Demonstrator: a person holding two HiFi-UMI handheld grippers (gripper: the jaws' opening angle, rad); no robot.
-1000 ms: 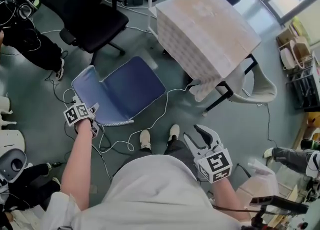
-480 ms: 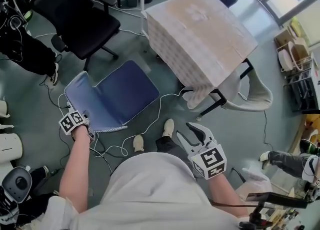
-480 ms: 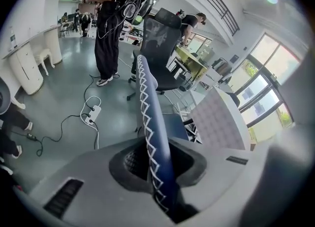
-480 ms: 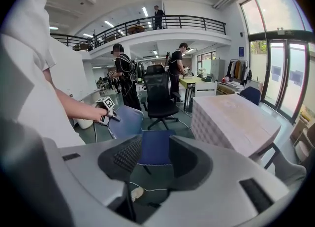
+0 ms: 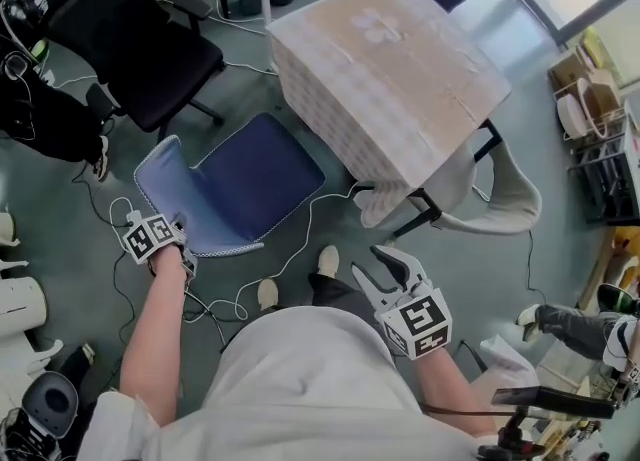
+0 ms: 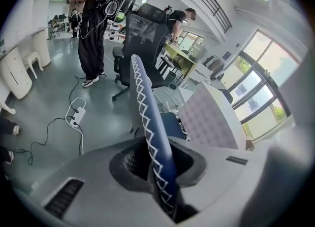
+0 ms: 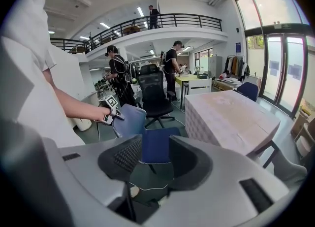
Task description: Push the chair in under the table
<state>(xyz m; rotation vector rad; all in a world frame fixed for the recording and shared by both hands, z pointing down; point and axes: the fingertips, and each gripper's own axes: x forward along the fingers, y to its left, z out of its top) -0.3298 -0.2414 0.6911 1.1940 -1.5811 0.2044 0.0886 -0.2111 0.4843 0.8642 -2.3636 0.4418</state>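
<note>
L tongs (image 6: 160, 164) closing on the blue chair (image 5: 250, 174): jaws nearly together, pads pressing both faces of the backrest's white-stitched top edge, at its near corner in head view. R tongs (image 7: 155, 159) wide apart, nothing btwn the jaws, held low by the person's right side, well apart from chair & table.

Table (image 5: 400, 59) is the biggest thing, w/ a pale checked cloth (image 5: 330, 99) hanging over its sides. Black office chair (image 5: 150, 44) stands past the blue one, left of the table, apart from both. Blue chair sits out on the grey floor at the table's near-left side, seat toward the table, seat's front corner just beside the hanging cloth; can't tell if any of it is under the top. White chair (image 5: 510, 189) is tucked partly under the table's right side. White cable (image 5: 300, 239) snakes over the floor by the blue seat's near edge. Power strip (image 6: 76, 118) lies left of the backrest in left gripper view.
</note>
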